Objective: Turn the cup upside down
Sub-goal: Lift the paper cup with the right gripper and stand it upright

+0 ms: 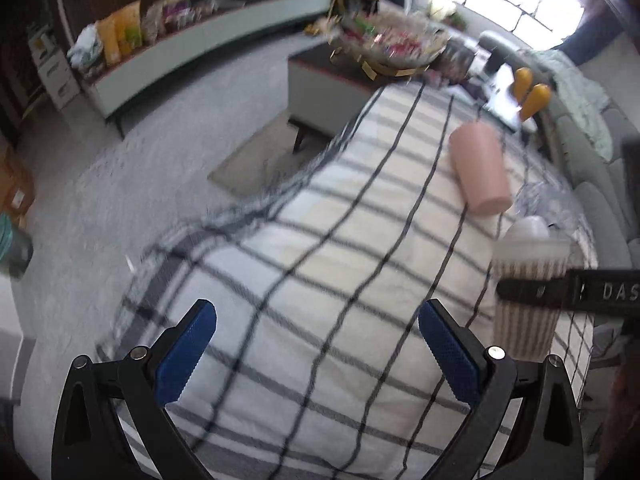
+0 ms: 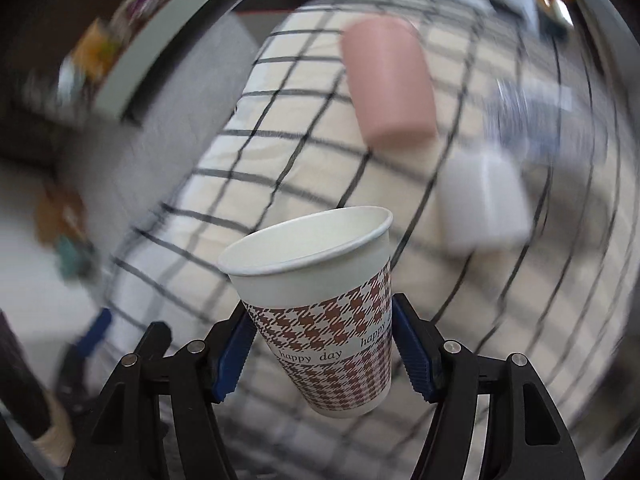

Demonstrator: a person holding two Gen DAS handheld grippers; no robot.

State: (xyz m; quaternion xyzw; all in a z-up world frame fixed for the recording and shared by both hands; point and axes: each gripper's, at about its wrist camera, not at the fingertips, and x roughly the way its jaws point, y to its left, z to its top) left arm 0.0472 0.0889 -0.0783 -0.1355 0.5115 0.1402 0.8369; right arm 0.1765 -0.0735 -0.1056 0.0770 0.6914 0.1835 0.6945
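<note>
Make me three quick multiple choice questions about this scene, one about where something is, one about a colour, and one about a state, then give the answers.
1. Where is the paper cup?
A. Lying on the floor
B. Between the pads of the right gripper
C. Inside the pink cup

2. What colour is the plain cup beyond the paper cup on the checked cloth?
A. Pink
B. Green
C. Black

3. What state is the left gripper in?
A. Shut on the paper cup
B. Shut on the cloth
C. Open, holding nothing

Answers:
1. B, the blue pads press both sides of the patterned cup, whose mouth points up and tilts.
2. A, its wall is plain pink in both views.
3. C, its blue pads stand wide apart with only cloth behind them.
</note>
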